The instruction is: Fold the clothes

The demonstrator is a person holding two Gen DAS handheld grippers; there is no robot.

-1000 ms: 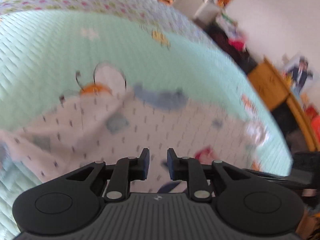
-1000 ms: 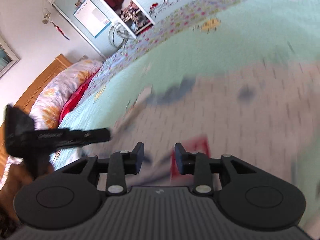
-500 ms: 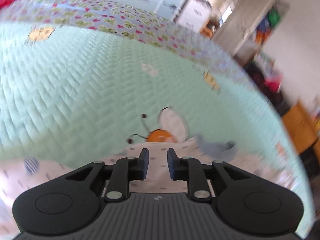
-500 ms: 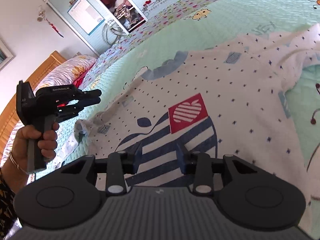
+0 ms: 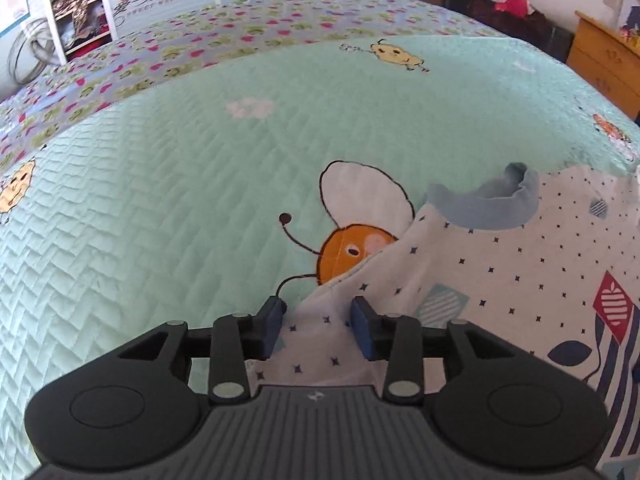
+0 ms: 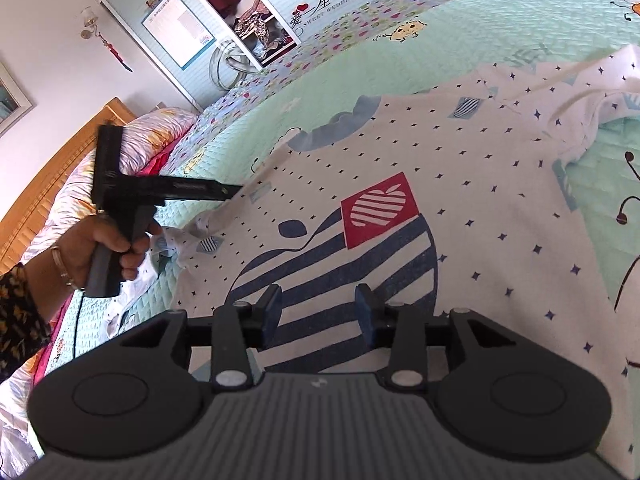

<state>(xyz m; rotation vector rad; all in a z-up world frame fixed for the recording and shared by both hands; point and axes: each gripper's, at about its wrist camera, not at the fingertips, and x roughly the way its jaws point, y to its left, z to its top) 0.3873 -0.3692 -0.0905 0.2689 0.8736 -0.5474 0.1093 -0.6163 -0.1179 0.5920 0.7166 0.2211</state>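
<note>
White printed shirt [image 6: 460, 216] lies spread on the bed's green quilt [image 5: 160, 200]. Left gripper [image 5: 318, 326] — fingers wide apart, shoulder fabric between them, contact unclear. Right gripper [image 6: 318, 312] fingers also wide, over the hem — near shirt edge hidden behind its body.

Bedroom surroundings
Mint quilted bedspread [image 5: 168, 208] with bee print [image 5: 352, 240]; floral pillow [image 6: 132, 140] against wooden headboard [image 6: 52, 176]; wooden dresser [image 5: 604, 64]; wardrobe door with lettering [image 6: 320, 4].
</note>
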